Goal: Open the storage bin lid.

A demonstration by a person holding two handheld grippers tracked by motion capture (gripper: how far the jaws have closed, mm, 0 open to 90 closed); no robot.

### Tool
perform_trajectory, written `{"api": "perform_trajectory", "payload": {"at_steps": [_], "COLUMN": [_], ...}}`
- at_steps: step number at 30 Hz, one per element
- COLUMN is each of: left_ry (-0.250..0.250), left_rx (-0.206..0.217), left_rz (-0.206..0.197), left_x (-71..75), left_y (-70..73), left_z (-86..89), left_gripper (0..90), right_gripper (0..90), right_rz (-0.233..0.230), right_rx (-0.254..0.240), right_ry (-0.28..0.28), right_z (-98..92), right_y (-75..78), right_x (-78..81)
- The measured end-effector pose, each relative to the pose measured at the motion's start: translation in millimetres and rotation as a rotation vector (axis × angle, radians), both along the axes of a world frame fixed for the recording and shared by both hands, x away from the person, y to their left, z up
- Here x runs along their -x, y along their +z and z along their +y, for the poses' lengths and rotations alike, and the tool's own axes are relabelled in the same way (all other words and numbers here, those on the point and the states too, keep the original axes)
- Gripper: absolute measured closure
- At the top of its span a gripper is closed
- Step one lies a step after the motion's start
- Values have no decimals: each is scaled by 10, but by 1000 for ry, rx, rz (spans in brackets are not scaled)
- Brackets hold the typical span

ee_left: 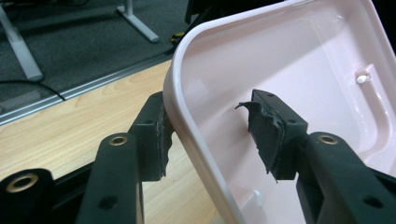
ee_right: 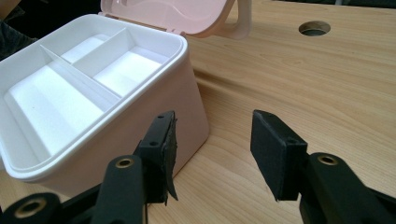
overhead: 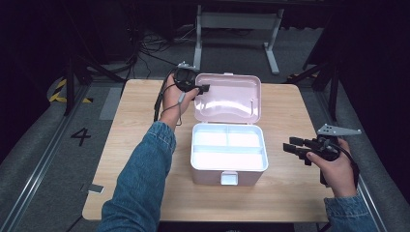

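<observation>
A wooden desk (overhead: pixel 140 125) carried a pink box (overhead: pixel 227 166) near its middle, the box's front latch facing the person. Inside the box sat a white tray (ee_right: pixel 70 88) split into one long compartment and two smaller ones, all bare. The box's lid (overhead: pixel 231 96) stood swung back behind the box, its hollow inside turned up. At the lid's left corner the left gripper (ee_left: pixel 210 135) had its jaws spread across the lid's rim, one pad outside and touching it, the other inside the hollow and clear of the wall, so the jaws were parted rather than clamped. To the right of the box, the right gripper (ee_right: pixel 212 149) hovered just beside the box's side wall above the desk, jaws wide apart and holding nothing.
</observation>
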State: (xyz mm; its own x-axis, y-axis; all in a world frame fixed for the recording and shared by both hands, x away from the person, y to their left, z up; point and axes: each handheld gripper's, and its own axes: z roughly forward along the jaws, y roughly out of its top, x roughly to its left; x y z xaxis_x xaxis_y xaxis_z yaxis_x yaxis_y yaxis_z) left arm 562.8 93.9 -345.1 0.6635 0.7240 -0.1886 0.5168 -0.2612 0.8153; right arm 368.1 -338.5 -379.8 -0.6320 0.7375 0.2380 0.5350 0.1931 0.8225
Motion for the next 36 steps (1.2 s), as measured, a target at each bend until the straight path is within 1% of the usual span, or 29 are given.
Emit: {"api": "perform_trajectory", "payload": {"at_steps": [1,3,5,6,7,9,11,18,20,21,23,26,28,31,33,36], "left_ry": [2,2,3,4,9,11,8,10,4,6,3,-3,-1,-8,-10,-7], "left_rx": [-5,-4,-11,-13,-28,-36,-40,-62,-60,-64,-72,-79,-89,-91,-109,-111], "left_rz": [-1,12,28,29,29,30,44,64,75,87,96,98,114,130,143,152], "left_x": [-9,-25,-43,-54,-78,-92,-109,-150,-165,-173,-181,-191,-196,-211,-216,-216], "left_y": [-15,-46,-73,-84,-107,-121,-139,-216,-232,-247,-262,-285,-311,-357,-387,-428], "left_z": [4,10,17,17,26,32,38,27,31,29,28,24,21,25,19,13], "left_gripper": [511,515,518,522,544,557,574,572,573,574,572,567,564,561,558,550], "right_gripper": [519,518,519,518,518,518,518,518,518,518,517,516,514,512,512,511], "right_rz": [0,3,4,5,6,10,10,12,10,9,10,6,5,1,0,-4], "right_rx": [1,0,2,2,4,2,5,5,8,7,6,11,12,16,18,18], "right_ry": [-1,-4,-3,-3,-5,-5,-7,-10,-9,-7,-4,-6,-6,-7,-6,-7], "right_z": [0,3,3,3,-1,-2,-7,-11,-7,-4,6,6,5,10,12,9], "right_y": [-3,-4,-8,-11,-20,-22,-28,-36,-35,-34,-28,-24,-20,-4,3,7], "right_x": [-1,1,2,4,3,5,6,6,8,8,15,25,31,47,53,55]}}
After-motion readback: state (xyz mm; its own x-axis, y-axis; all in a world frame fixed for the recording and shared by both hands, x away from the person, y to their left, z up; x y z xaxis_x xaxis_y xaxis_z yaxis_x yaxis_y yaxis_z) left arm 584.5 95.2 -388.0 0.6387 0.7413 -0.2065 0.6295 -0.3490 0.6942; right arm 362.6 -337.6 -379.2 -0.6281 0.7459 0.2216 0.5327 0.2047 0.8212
